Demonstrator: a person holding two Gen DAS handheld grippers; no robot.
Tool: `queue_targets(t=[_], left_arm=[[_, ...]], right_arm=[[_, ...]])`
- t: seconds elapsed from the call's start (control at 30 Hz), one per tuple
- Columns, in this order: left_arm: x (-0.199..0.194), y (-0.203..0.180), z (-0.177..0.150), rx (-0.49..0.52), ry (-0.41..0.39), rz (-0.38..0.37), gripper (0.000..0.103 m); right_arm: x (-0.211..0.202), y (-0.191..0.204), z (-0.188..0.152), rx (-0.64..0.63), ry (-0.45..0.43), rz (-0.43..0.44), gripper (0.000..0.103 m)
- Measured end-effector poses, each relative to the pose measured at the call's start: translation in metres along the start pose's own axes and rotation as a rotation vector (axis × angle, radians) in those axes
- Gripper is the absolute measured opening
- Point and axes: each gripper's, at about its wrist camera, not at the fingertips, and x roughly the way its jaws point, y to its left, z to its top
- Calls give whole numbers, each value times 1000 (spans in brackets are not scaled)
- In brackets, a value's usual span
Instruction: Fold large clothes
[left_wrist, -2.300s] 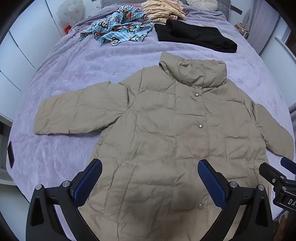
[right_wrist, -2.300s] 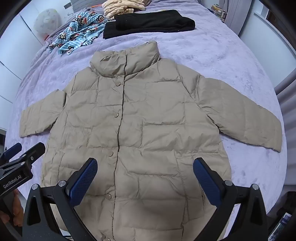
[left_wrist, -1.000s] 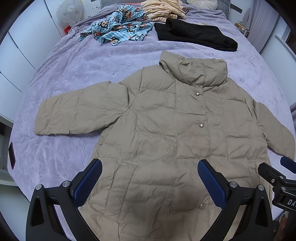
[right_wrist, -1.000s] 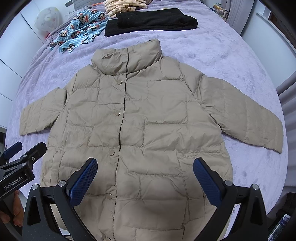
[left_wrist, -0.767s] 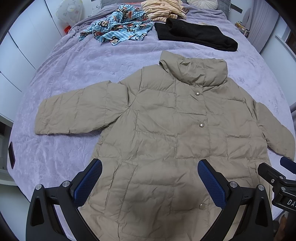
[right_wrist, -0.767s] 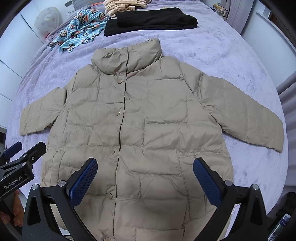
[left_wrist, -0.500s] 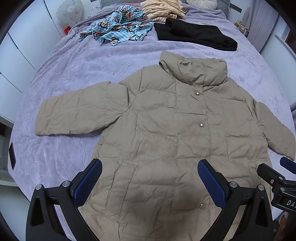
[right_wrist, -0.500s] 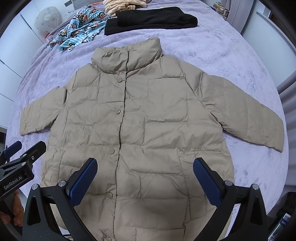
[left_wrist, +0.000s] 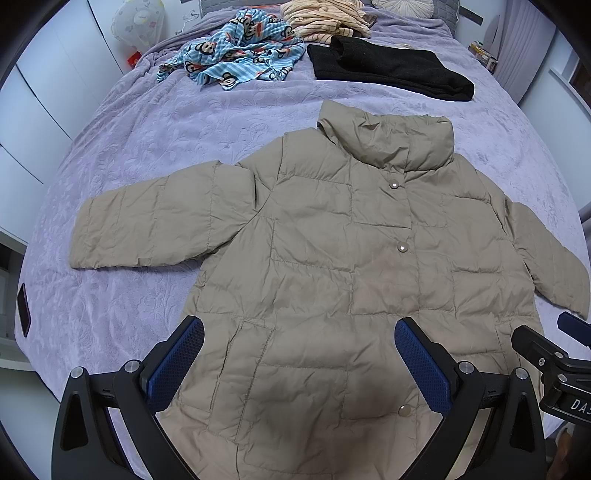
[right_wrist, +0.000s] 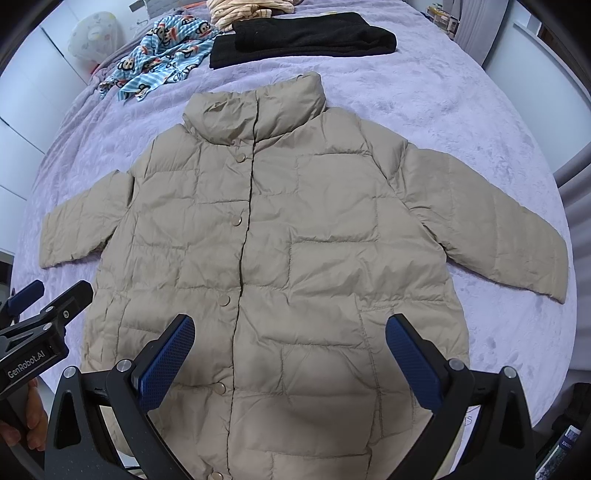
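A beige quilted puffer jacket lies flat, front up and snapped shut, on a lavender bedspread, collar away from me, both sleeves spread out. It also fills the right wrist view. My left gripper is open and empty above the jacket's lower left part. My right gripper is open and empty above the lower hem. Each gripper shows at the edge of the other's view.
At the far end of the bed lie a blue monkey-print garment, a striped cream garment and a folded black garment. White wardrobe doors stand to the left. The bed's near edge is just under the grippers.
Both grippers have crept slightly forward over the jacket; the jaws stay open and the jacket has not moved.
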Motion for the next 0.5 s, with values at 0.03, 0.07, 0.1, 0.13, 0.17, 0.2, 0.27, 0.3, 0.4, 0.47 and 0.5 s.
queue_targets(t=[0.03,0.07,0.1,0.13,0.17,0.2,0.27,0.3,0.4,0.47,0.5], left_arm=[[0,0,0,0,0,0,103],[0,0,-1,1,0,0,103],[0,0,-2,1,0,0,103],[0,0,-2,2,0,0,103],[-1,0,-3,2,1,-1,103],[-1,0,-4,2,1,-1,103],[0,1,-3,0,2,-1,103],[0,0,1,-3,2,-1,103],[1,-1,1,-3,2,-3,103],[1,-1,1,-4,3,-6,103],[2,-2,0,-4,3,-8,103]], right_arm=[[0,0,0,0,0,0,103],[1,1,-1,0,0,-1,103],[0,0,0,0,1,-1,103],[0,0,1,0,3,-1,103],[0,1,0,0,4,-2,103],[0,0,1,0,4,-2,103],[0,0,1,-1,5,-3,103],[0,-1,1,0,3,-2,103],[0,-1,2,-1,4,-4,103],[0,1,2,-2,4,-6,103],[-1,0,3,-2,4,-6,103]])
